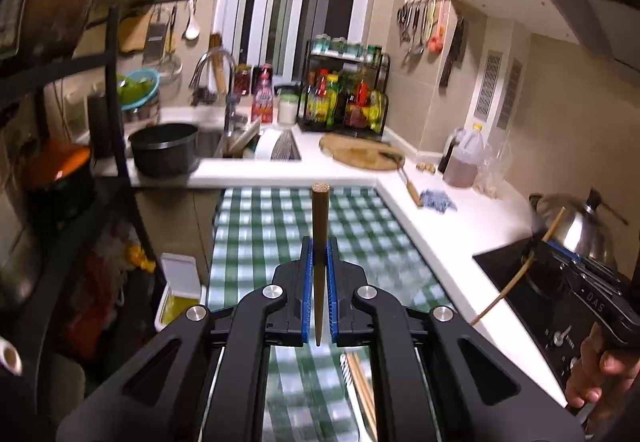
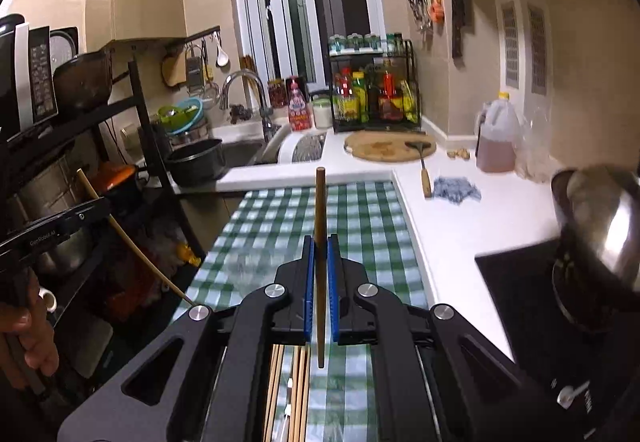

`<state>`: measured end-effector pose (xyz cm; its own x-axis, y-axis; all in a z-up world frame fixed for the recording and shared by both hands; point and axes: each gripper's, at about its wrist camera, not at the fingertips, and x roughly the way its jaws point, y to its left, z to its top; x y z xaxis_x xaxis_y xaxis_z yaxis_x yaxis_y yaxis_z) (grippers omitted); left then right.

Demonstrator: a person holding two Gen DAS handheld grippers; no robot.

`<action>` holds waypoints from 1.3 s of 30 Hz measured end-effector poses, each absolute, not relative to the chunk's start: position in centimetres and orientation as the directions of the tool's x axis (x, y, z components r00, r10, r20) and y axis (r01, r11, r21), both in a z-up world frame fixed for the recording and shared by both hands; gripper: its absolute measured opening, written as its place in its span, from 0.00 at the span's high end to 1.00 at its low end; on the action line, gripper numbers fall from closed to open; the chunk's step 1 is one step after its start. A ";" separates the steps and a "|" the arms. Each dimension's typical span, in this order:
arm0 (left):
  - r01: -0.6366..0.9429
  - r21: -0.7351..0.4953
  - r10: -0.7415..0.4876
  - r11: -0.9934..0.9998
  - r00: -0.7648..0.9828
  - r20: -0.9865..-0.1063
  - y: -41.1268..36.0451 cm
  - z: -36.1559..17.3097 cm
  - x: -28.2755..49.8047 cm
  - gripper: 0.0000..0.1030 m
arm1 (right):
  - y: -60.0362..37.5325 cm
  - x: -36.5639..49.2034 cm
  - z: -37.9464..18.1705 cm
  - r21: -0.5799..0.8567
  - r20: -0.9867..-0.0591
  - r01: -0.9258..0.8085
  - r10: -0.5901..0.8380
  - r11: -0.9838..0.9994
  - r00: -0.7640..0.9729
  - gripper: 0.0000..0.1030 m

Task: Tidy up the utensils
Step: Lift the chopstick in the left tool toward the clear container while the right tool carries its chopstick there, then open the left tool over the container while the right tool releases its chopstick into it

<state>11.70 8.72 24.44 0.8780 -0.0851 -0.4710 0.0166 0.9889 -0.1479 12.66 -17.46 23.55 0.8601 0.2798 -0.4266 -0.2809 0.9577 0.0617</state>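
Above the green-and-white checked cloth (image 1: 360, 238) that covers the bench, the left gripper (image 1: 320, 254) is clamped on a single brown wooden chopstick (image 1: 319, 226), its blue pads pressed against the stick on both sides. The chopstick points forward along the fingers, blunt end away from the camera and tapered tip back between the black arms.

The right gripper (image 2: 320, 254) grips a second brown wooden chopstick (image 2: 320, 209) in the same way, pads closed tight on it, stick lined up with the fingers.

Each wrist view catches the other gripper from the side with its chopstick slanting through it, and part of the hand (image 1: 596, 366) that carries it.

More pale wooden chopsticks (image 2: 298, 394) lie on the checked cloth under the right gripper, seen between its arms. On the white bench beyond sit a round wooden cutting board (image 2: 390, 147) and a crumpled blue cloth (image 2: 456, 189).
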 end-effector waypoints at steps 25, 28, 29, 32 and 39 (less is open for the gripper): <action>0.124 -0.223 -0.219 0.967 0.853 -0.473 7.1 20.5 19.8 0.94 | -12.3 23.3 21.8 0.047 -0.409 -0.296 0.289 0.954 0.866 0.94; 0.119 -0.220 -0.216 0.968 0.842 -0.495 7.0 19.6 20.3 0.94 | -12.4 23.7 20.9 0.044 -0.427 -0.293 0.283 0.955 0.859 0.94; 0.117 -0.219 -0.215 0.969 0.837 -0.503 6.9 19.3 20.5 0.94 | -12.4 23.8 20.6 0.044 -0.433 -0.292 0.282 0.955 0.856 0.94; 0.114 -0.217 -0.214 0.969 0.825 -0.522 6.9 18.4 20.9 0.94 | -12.5 24.2 19.6 0.050 -0.455 -0.288 0.279 0.956 0.846 0.94; 0.113 -0.224 -0.222 0.968 0.802 -0.555 6.6 16.8 22.0 0.94 | -12.3 24.6 17.8 0.053 -0.498 -0.295 0.281 0.954 0.821 0.94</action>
